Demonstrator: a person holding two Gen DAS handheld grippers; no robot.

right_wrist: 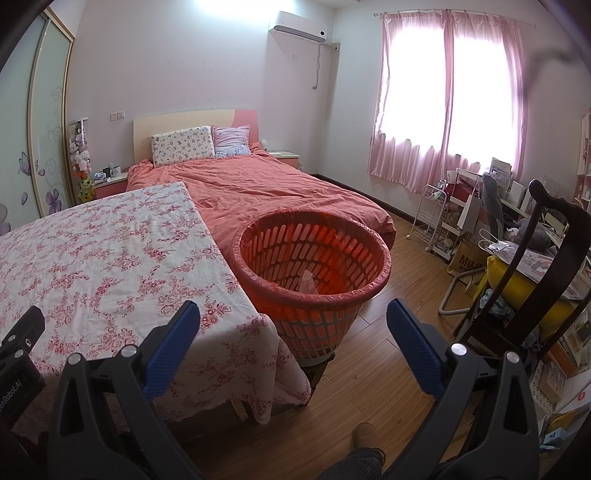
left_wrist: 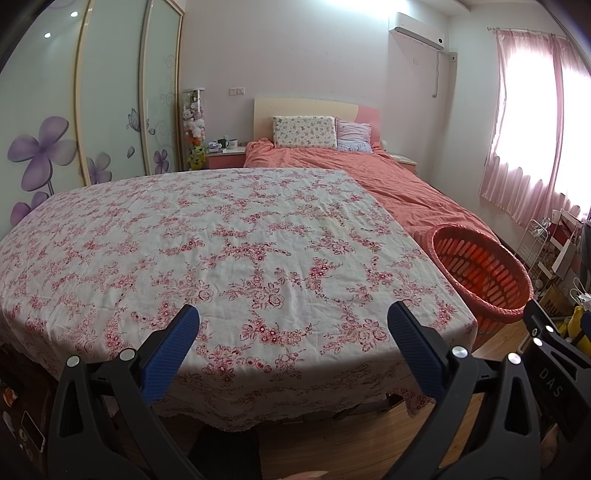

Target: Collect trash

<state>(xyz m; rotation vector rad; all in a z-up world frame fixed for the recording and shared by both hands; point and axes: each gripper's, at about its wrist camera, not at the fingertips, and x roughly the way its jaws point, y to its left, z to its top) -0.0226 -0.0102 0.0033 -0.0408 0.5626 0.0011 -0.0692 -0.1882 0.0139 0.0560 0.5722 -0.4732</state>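
Here, a bedroom. Before me the surface (left_wrist: 229, 236), draped in a white cloth printed with red flowers, nothing lying on it in either view. Behind it the bed (right_wrist: 266, 188) with an orange-pink cover; two pillows (right_wrist: 183, 146) against the headboard. One window with pink curtains (right_wrist: 447, 96) on the right wall, one air conditioner (right_wrist: 297, 26) high up, wardrobe doors (left_wrist: 110, 103) with purple flowers to the left.

My left gripper (left_wrist: 293, 319): jaws spread wide, nothing between them, held above the near edge of the surface. My right gripper (right_wrist: 293, 319): jaws equally wide, empty, above the surface's near right corner and the wood floor (right_wrist: 369, 362).

One orange slotted basket (right_wrist: 314, 258) lined with a red bag, standing just beside the right edge of the surface, at the foot of the bed. Inside, one pale crumpled piece of trash (right_wrist: 308, 282) leans near the front wall; I cannot tell what it is.

Right side crowded: a dark wooden chair (right_wrist: 546, 236), a white wire rack (right_wrist: 432, 218), bags and papers. A shoe (right_wrist: 365, 435) and trouser leg show at the bottom of the right view.
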